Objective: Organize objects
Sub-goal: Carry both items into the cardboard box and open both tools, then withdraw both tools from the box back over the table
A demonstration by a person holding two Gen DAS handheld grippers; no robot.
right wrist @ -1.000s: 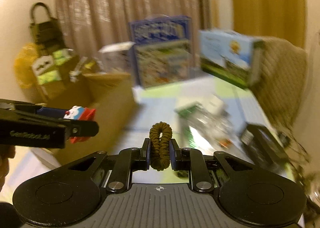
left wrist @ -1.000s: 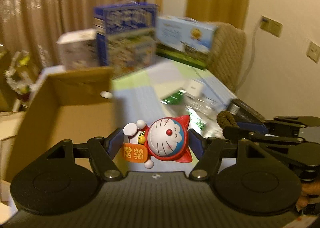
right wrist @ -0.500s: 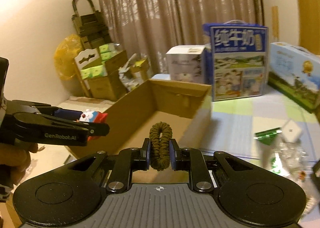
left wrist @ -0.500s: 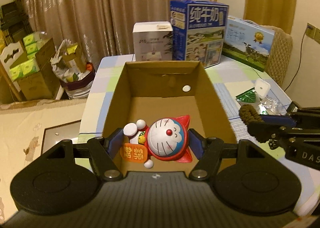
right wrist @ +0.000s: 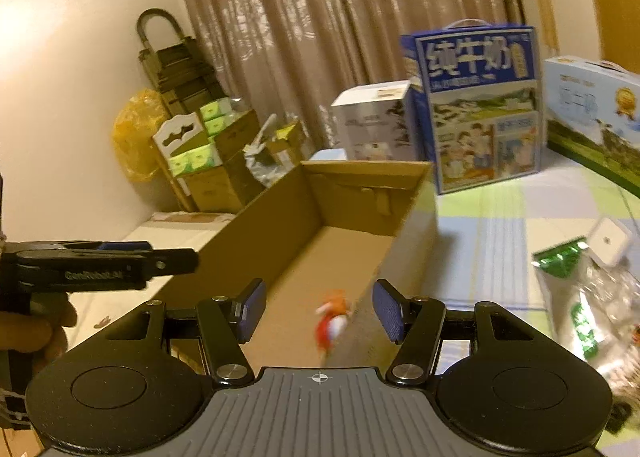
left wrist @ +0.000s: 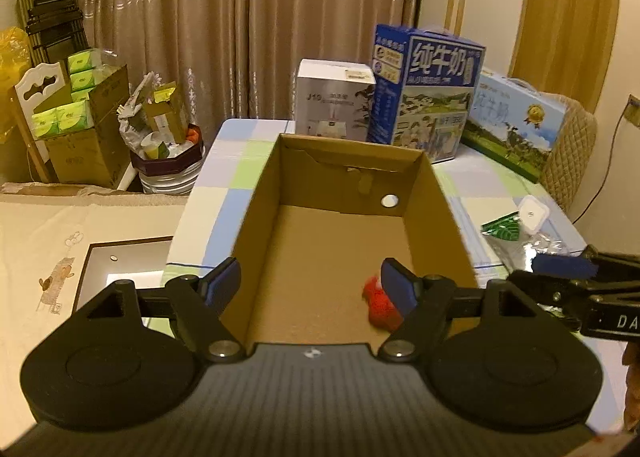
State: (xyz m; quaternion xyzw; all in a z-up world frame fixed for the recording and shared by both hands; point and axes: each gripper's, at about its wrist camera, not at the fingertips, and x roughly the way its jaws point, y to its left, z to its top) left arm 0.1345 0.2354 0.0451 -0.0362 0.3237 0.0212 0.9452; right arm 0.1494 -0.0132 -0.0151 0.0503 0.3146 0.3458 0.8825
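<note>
Both grippers spread wide, nothing held: left gripper (left wrist: 310, 283), right gripper (right wrist: 318, 311). Blurred red toy (left wrist: 380, 303) sits in the box (left wrist: 256, 193), lower right of left view. Packets (right wrist: 580, 289) at right of the table (right wrist: 500, 225) are left to sort.

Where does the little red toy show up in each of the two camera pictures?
Left wrist view: the red toy lies blurred in the cardboard box, low and right of centre, partly behind the left claw's right finger.
Right wrist view: the toy is blurred near the bottom centre, in the box between the right claw's fingers.
Shared landmark: the blue milk carton behind the box.
</note>
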